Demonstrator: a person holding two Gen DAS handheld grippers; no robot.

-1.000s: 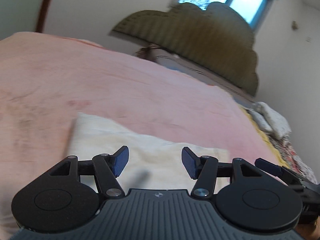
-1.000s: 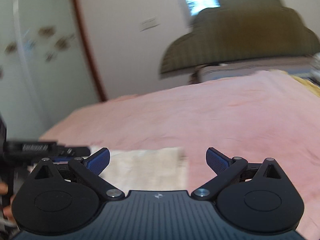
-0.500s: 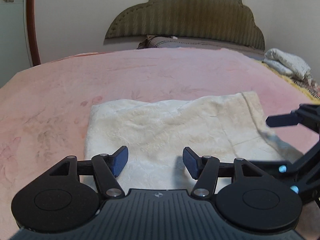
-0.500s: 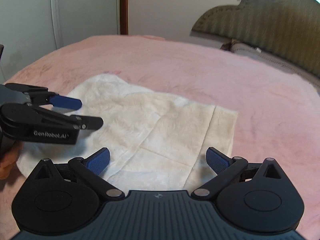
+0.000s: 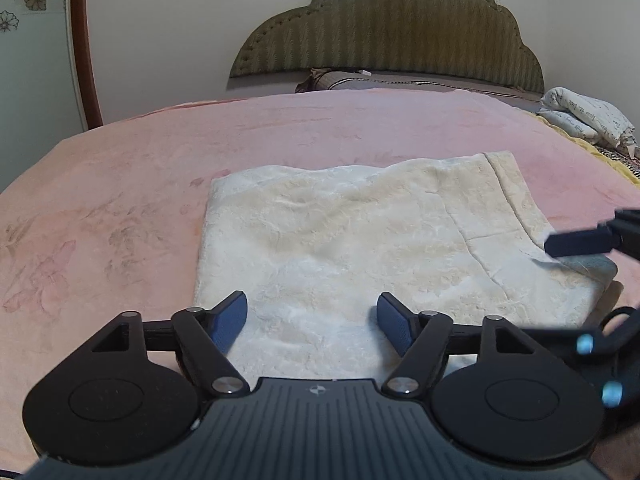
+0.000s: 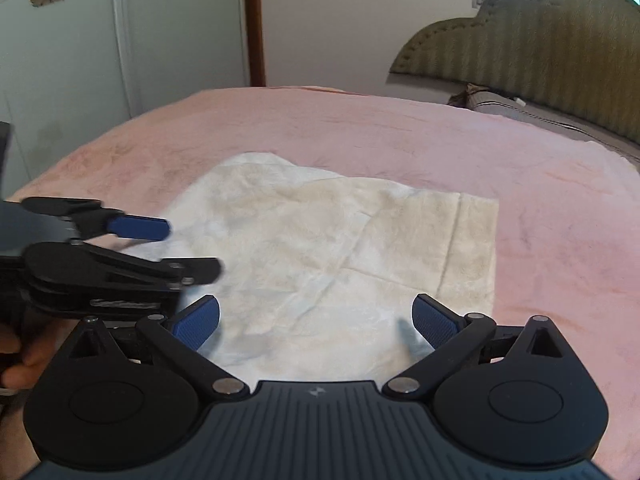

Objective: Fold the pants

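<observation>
Here we find the cream pants (image 5: 352,240), folded to a flat rectangle, on the pink blanket (image 5: 120,184) just ahead of both tongs. The left gripper (image 5: 312,320) has just been widening, nothing between its blue pads; the right gripper (image 6: 316,316) stands apart too, also empty. Only the left view shows the white bundle (image 5: 588,116) at the far bed edge; only the right view shows a person's hand (image 6: 24,356) behind the left tool. Bare blanket surrounds the pants up to the headboard (image 5: 384,32).
</observation>
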